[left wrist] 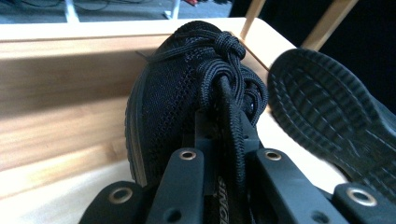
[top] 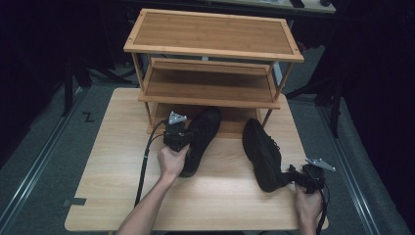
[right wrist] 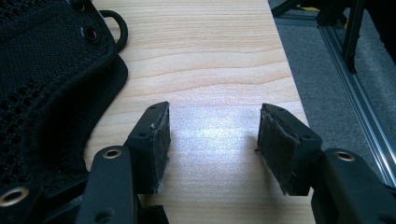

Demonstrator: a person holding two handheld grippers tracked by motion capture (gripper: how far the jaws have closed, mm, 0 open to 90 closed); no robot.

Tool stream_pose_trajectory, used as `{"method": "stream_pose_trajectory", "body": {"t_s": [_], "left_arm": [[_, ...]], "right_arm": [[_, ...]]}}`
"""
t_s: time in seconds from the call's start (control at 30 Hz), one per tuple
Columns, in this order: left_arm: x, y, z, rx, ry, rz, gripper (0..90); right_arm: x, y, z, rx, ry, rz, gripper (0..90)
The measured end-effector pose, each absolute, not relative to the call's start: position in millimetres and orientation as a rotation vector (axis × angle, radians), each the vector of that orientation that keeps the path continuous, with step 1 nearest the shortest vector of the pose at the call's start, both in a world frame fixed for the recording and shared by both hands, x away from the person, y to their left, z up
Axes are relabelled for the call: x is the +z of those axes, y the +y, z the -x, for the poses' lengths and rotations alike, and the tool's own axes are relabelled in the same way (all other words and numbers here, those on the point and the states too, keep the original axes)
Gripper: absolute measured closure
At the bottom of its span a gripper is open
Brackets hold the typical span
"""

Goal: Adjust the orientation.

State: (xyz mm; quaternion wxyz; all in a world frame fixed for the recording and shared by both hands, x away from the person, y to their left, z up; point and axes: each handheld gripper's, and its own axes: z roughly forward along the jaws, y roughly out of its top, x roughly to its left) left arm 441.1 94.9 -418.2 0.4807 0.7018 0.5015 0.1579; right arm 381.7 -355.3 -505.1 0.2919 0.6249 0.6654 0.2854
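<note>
Wooden table (top: 220, 196), shoe (left wrist: 187, 93) clamped between left gripper (left wrist: 224, 140) jaws

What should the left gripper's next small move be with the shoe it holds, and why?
Probably push the left shoe further forward onto the rack's bottom shelf: the left gripper is shut on it and its toe already points under the rack.

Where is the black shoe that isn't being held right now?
In the high view the loose black mesh shoe lies tipped on its side at the right of the light wooden table, just ahead of the open right gripper.
</note>
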Motion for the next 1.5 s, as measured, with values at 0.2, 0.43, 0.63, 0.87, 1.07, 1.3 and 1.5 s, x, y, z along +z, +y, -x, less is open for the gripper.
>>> {"method": "stream_pose_trajectory", "body": {"t_s": [0.2, 0.43, 0.63, 0.87, 1.07, 1.3, 1.5], "left_arm": [[-420.4, 90.2, -462.9, 0.424, 1.273, -1.647, 85.4], [-421.2, 87.8, -480.7, 0.464, 1.309, -1.583, 85.4], [-426.9, 84.6, -494.7, 0.503, 1.348, -1.551, 85.3], [-429.3, 81.6, -505.6, 0.526, 1.373, -1.498, 85.2], [-440.0, 79.2, -514.5, 0.553, 1.406, -1.478, 85.0], [-441.4, 78.1, -517.6, 0.554, 1.397, -1.467, 84.3], [-442.4, 77.1, -519.7, 0.596, 1.391, -1.501, 79.2]], "right_arm": [[-505.0, -355.0, -381.6, 0.762, 1.772, -1.669, 44.0], [-505.1, -355.0, -381.6, 0.762, 1.775, -1.665, 44.0], [-505.1, -354.9, -381.6, 0.763, 1.777, -1.664, 44.1], [-505.1, -354.7, -381.5, 0.763, 1.779, -1.661, 44.2], [-505.1, -354.2, -381.4, 0.762, 1.778, -1.660, 44.3], [-505.0, -354.0, -381.4, 0.762, 1.780, -1.660, 44.3], [-505.0, -353.9, -381.4, 0.762, 1.781, -1.660, 44.4]]}}
